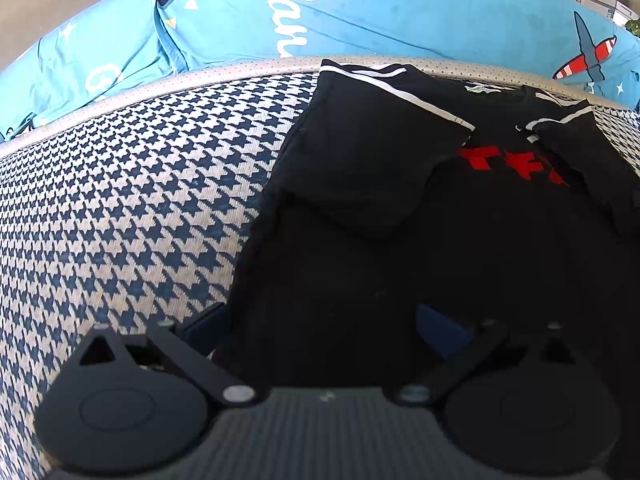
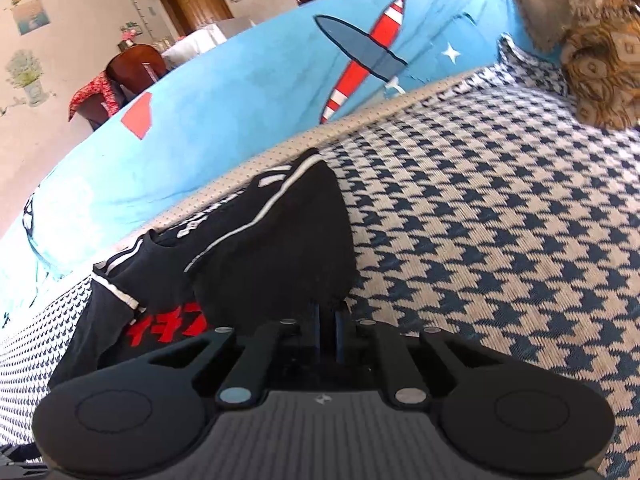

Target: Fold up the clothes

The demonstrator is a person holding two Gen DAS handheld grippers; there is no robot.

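Observation:
A black T-shirt (image 1: 360, 208) with red letters and white-striped sleeves lies flat on the houndstooth cover (image 1: 120, 200). Both sleeves are folded in over the chest. My left gripper (image 1: 320, 314) is open at the shirt's lower part. One blue finger (image 1: 204, 328) sits at the shirt's left edge and the other rests on the black cloth. In the right wrist view, my right gripper (image 2: 329, 314) is shut on the shirt's sleeve (image 2: 288, 248), whose dark cloth bunches right in front of the closed fingers. The red print (image 2: 168, 326) shows to the left.
A blue quilt with aeroplane prints (image 1: 360, 20) is bunched along the far edge of the cover. A brown patterned cushion (image 2: 592, 52) lies at the far right. Houndstooth cover (image 2: 500, 220) stretches right of the shirt. Beyond are a wooden chair (image 2: 136, 64) and a door.

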